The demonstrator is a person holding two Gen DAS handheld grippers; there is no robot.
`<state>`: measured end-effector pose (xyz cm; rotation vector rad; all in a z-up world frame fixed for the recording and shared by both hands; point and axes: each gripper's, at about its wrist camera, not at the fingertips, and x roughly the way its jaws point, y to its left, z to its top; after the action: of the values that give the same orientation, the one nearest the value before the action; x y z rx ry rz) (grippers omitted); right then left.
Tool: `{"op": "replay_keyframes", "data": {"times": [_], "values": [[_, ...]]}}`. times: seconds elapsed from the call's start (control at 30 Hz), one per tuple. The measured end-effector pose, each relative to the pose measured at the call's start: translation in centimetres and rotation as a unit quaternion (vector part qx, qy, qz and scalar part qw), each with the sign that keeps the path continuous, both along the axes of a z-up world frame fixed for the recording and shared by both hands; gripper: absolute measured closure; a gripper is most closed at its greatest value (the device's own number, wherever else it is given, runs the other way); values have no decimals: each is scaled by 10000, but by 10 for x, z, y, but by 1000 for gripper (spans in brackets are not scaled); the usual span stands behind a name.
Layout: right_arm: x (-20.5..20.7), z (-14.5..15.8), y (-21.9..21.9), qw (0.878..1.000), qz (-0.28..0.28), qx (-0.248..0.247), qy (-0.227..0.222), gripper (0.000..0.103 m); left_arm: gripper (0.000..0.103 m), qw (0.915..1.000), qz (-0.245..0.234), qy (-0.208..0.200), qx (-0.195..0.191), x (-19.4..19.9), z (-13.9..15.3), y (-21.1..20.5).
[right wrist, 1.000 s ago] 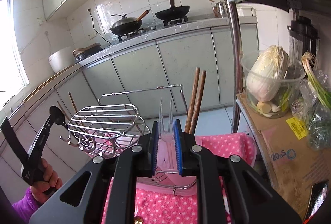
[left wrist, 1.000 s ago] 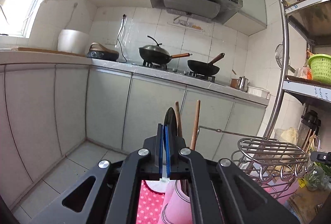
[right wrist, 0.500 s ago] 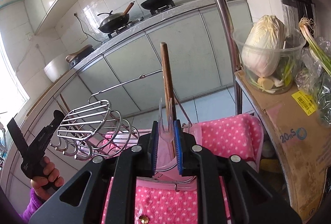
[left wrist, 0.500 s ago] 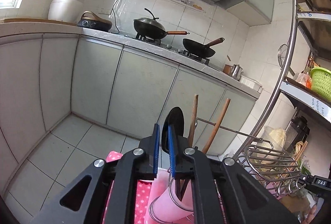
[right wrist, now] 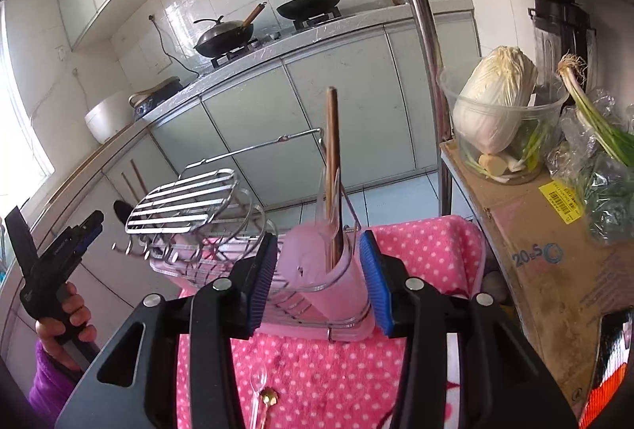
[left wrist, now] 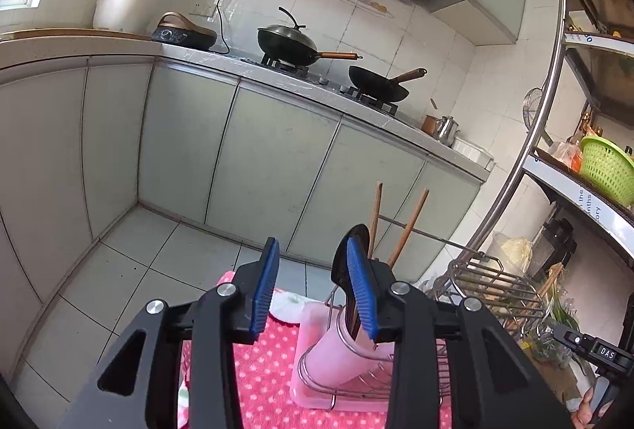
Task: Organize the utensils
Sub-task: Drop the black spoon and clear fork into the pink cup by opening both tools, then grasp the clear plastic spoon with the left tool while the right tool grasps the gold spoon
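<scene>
Both of your grippers have just let go. Half a second ago your left gripper (left wrist: 311, 290) was pinched on a black spoon (left wrist: 348, 270); now its blue pads stand well apart with nothing between them, and the spoon stands bowl-up in the left pink utensil cup (left wrist: 337, 341), leaning against the right pad, beside two wooden chopsticks (left wrist: 396, 230). Your right gripper (right wrist: 321, 282) was closed on a clear plastic fork (right wrist: 331, 199); its jaws are now wide apart and empty, straddling the right pink cup (right wrist: 317, 270) without visibly pressing it. The fork stands tines-up inside that cup, next to another pair of wooden chopsticks (right wrist: 332, 151). Both cups sit in the wire dish rack (right wrist: 186, 203) on the pink polka-dot towel (right wrist: 317, 381). That likely means two utensils are now sorted. On the towel, near you in the right wrist view, a small clear spoon (right wrist: 257, 389) and a gold-coloured piece (right wrist: 268, 397) lie loose just beside each other, so work probably remains. Draw each gripper straight back, so a pad does not catch a handle and tip a cup.
</scene>
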<state>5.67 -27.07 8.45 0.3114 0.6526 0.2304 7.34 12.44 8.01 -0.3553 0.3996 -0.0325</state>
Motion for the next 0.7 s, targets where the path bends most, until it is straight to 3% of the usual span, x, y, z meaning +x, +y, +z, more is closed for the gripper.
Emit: {"op": "replay_keyframes", "data": {"times": [0.17,0.4,0.53,0.7], "values": [[-29,-17,6,9997,117,-20,207,59,67,9998,-107,156,73,-27,-10,-2],[-44,-63,23,9947,416,142,934,59,66,9933,-679,910,200,-44,-45,-24],[-47,-87,31,9894,548,344,1301,59,66,9800,-1252,1541,108,-44,-71,-47],[-50,-105,36,9849,601,446,1562,59,66,9502,-1871,2488,-153,-34,-109,-79]]}}
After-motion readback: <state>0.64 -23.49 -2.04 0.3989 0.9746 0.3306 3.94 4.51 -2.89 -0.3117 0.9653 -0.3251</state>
